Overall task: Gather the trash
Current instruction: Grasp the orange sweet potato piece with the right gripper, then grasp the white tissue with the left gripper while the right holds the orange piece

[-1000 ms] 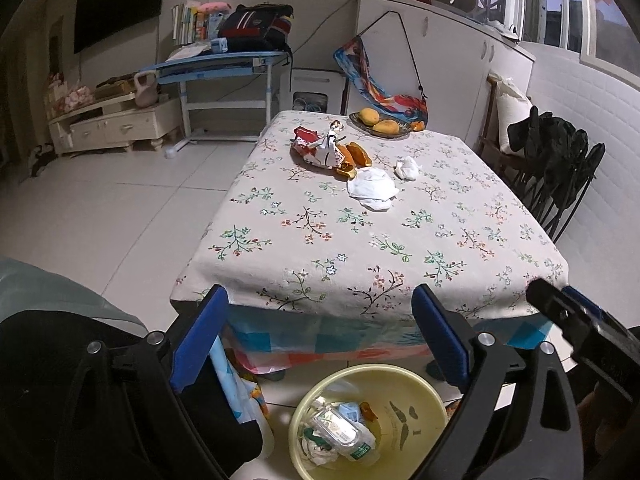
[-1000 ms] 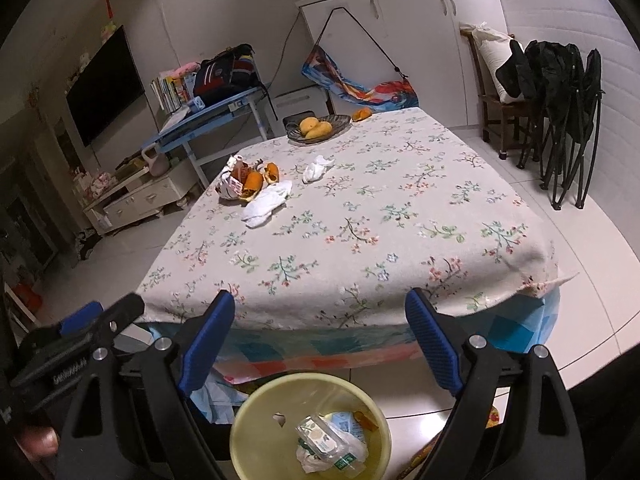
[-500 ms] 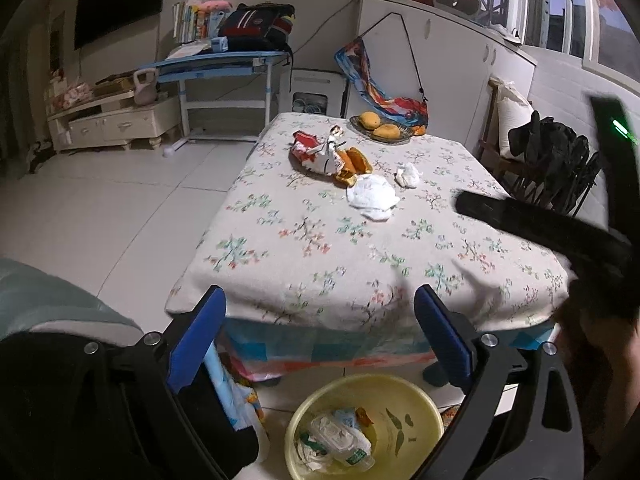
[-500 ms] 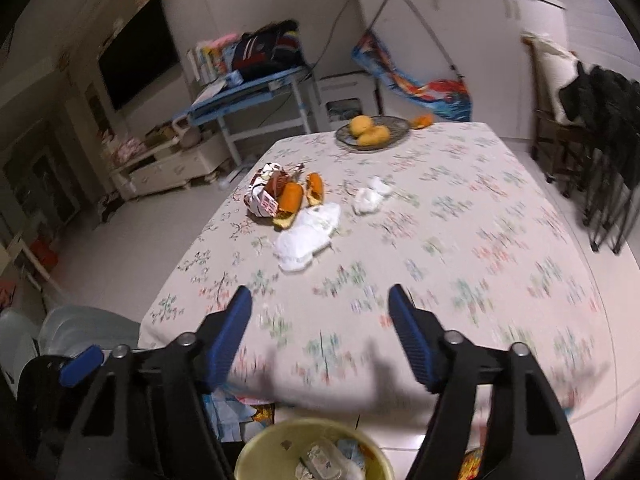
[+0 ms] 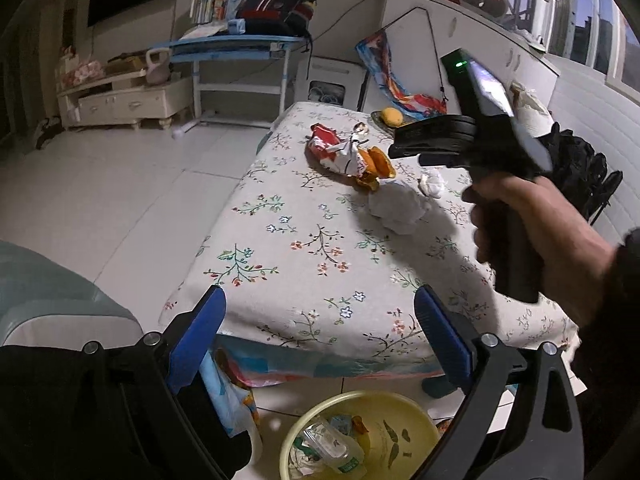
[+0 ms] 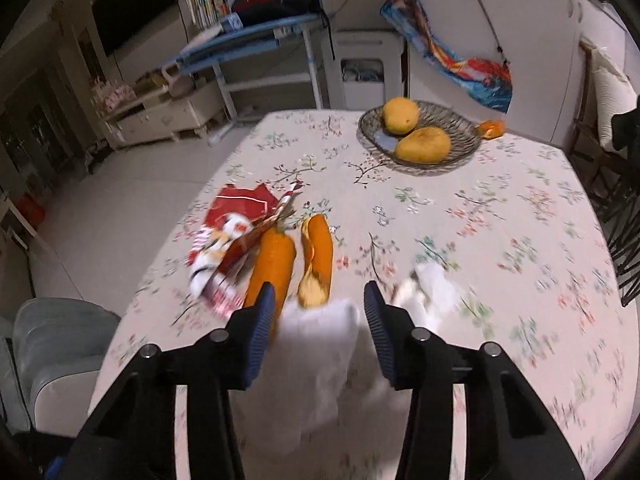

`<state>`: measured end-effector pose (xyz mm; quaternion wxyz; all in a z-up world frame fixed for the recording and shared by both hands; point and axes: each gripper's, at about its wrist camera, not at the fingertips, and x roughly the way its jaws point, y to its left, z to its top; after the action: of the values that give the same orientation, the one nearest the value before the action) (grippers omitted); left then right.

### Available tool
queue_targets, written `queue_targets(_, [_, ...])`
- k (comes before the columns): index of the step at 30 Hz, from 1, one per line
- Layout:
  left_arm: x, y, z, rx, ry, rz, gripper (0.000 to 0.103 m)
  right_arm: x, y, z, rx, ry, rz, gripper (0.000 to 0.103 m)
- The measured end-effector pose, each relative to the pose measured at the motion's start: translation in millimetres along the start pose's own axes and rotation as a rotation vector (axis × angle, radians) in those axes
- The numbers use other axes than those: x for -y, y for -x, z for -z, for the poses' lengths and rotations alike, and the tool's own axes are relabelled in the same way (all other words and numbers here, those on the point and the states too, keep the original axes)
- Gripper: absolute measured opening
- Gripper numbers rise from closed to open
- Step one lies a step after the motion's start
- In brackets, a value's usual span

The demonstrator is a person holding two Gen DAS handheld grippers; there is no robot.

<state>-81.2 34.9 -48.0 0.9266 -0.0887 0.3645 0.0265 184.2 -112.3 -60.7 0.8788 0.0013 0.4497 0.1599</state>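
Observation:
A large crumpled white tissue [image 6: 320, 336] lies on the floral tablecloth [image 6: 500, 216] between the blue pads of my right gripper [image 6: 320, 312]. Its jaws are closing around the tissue, and a slight gap still shows at the right pad. Just beyond lie two orange peels [image 6: 316, 248], a red snack wrapper [image 6: 236, 228] and a smaller tissue [image 6: 430, 292]. My left gripper [image 5: 318, 334] hangs open with nothing in it at the table's near edge, above a yellow bin [image 5: 404, 412] holding trash. The left wrist view shows the hand [image 5: 520, 220] gripping the right tool over the table.
A woven tray [image 6: 460, 148] with two mangoes stands at the table's far side, with an orange scrap [image 6: 492, 128] beside it. Dark folding chairs [image 5: 576, 168] stand to the right. A grey seat [image 5: 52, 300] is at the left, and a blue desk [image 5: 236, 46] stands behind.
My right gripper swept from above the bin out over the table to the large tissue, and its jaws narrowed. The hand holding it came into the left wrist view. My left gripper shifted slightly.

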Motion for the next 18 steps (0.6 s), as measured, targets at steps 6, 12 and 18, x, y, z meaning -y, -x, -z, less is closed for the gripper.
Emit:
queue_targets(6, [-1, -7, -3, -0.014, 0.013, 0.006, 0.092, 2, -33, -12, -0.065, 0.000, 0.020, 0.033])
queue_targets(12, [2, -15, -6, -0.029, 0.008, 0.007, 0.092, 0, -42, -15, -0.077, 0.028, 0.008, 0.019])
queue_targets(18, [7, -23, -10, -0.035, -0.010, 0.007, 0.092, 21, -17, -16, -0.024, -0.028, -0.037, 0.016])
